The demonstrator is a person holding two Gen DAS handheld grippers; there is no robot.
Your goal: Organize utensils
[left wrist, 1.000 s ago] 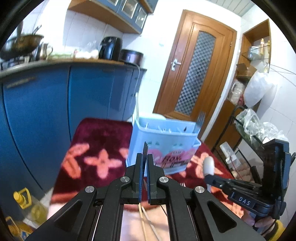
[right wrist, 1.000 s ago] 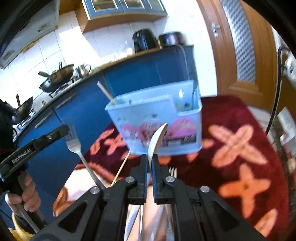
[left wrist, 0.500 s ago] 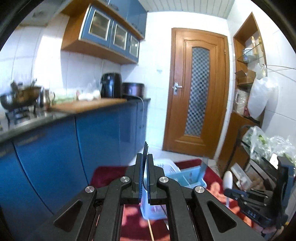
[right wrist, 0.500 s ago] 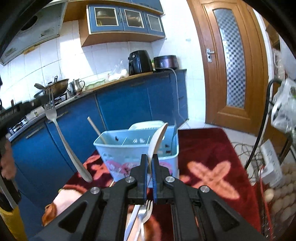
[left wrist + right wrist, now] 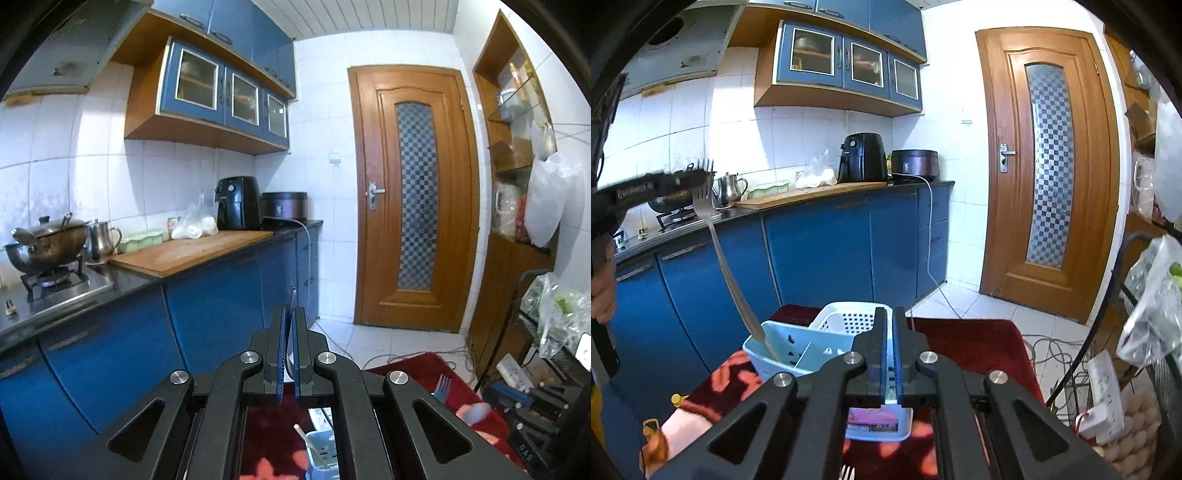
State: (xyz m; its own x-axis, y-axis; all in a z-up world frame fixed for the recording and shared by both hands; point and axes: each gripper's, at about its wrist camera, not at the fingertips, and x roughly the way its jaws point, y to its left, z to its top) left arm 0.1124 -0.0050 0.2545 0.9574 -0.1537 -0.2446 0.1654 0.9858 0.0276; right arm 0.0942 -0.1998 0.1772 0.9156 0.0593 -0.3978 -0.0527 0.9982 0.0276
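A light blue utensil caddy (image 5: 798, 350) stands on a red floral rug; it also shows low in the left wrist view (image 5: 321, 458) with a chopstick in it. My left gripper (image 5: 290, 317) is shut on a metal fork (image 5: 727, 266) by its tines, held high, handle hanging down into the caddy's left compartment. The left gripper shows at the left of the right wrist view (image 5: 698, 177). My right gripper (image 5: 889, 332) is shut above the caddy; in the left wrist view a pale spoon (image 5: 476, 411) shows at its tip.
Blue kitchen cabinets (image 5: 820, 251) run along the left under a worktop. A wooden door (image 5: 413, 199) is at the back. A wire rack with bags (image 5: 1145, 314), a power strip and cables are on the right. A fork (image 5: 847, 472) lies on the rug.
Both grippers have risen well above the caddy and tilted up. The fork's handle tip has moved from beside the caddy into its left compartment.
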